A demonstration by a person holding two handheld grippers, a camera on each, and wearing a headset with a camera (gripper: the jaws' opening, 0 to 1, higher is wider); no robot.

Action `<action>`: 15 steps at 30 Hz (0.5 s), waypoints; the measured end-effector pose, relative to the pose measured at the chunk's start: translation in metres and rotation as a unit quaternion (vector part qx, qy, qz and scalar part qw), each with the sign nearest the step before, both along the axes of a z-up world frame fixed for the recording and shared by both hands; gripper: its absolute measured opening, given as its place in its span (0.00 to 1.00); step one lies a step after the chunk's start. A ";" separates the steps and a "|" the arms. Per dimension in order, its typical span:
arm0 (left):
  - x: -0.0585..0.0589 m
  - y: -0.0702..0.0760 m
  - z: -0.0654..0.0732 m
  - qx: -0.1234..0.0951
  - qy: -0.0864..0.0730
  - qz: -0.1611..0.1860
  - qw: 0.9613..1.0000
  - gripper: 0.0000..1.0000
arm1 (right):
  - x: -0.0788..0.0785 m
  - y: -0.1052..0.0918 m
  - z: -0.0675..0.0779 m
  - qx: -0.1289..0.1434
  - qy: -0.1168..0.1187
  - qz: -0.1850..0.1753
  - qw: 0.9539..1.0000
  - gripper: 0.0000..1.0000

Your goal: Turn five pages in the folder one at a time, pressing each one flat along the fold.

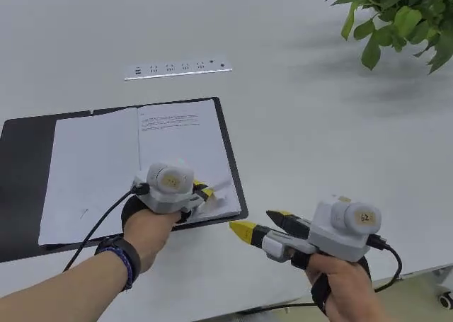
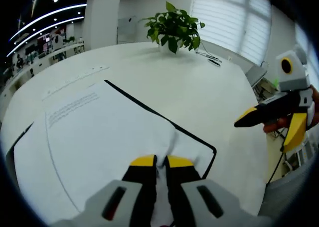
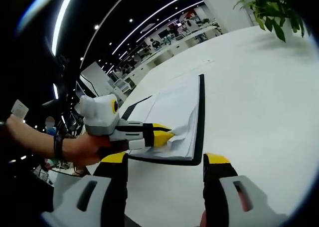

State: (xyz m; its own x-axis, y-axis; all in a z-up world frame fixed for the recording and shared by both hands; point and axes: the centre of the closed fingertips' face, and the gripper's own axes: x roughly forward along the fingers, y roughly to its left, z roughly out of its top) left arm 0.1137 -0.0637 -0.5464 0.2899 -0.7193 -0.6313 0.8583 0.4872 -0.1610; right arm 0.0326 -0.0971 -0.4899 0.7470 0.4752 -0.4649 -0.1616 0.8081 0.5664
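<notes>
At the near right corner of the open folder (image 1: 21,159), the left gripper (image 1: 205,192) has its jaws pressed together on the corner of the right-hand page (image 1: 180,145), which curls up a little from the stack. The right gripper (image 1: 260,223) hovers with its jaws spread and holding nothing, over the bare table (image 1: 318,124) just right of the folder's near corner.

The pinched page is lifted but not yet carried over or pressed at the fold. A white sheet (image 1: 88,173) already lies flat on the left half, but how many of the five turns are done cannot be told, so most of the work may well remain.

The folder's black right edge runs just beside the grip. The flat left half leaves open room for the page to swing over. A power strip (image 1: 177,69) lies beyond the far edge and a plant (image 1: 400,18) stands far right, both well apart.
</notes>
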 end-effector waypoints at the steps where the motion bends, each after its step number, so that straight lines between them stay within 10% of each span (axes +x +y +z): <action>1: -0.001 0.000 0.000 0.001 0.000 -0.001 1.000 0.05 | 0.009 0.001 0.000 0.004 -0.004 -0.001 1.000 0.58; 15: -0.001 0.001 0.000 0.006 -0.003 -0.007 1.000 0.05 | 0.077 0.002 -0.017 0.049 -0.009 -0.016 0.999 0.44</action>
State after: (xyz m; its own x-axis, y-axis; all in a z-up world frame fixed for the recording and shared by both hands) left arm 0.1127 -0.0631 -0.5466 0.2829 -0.7164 -0.6377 0.8663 0.4762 -0.1506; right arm 0.1092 -0.0955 -0.5074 0.7706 0.4931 -0.4038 -0.1466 0.7537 0.6406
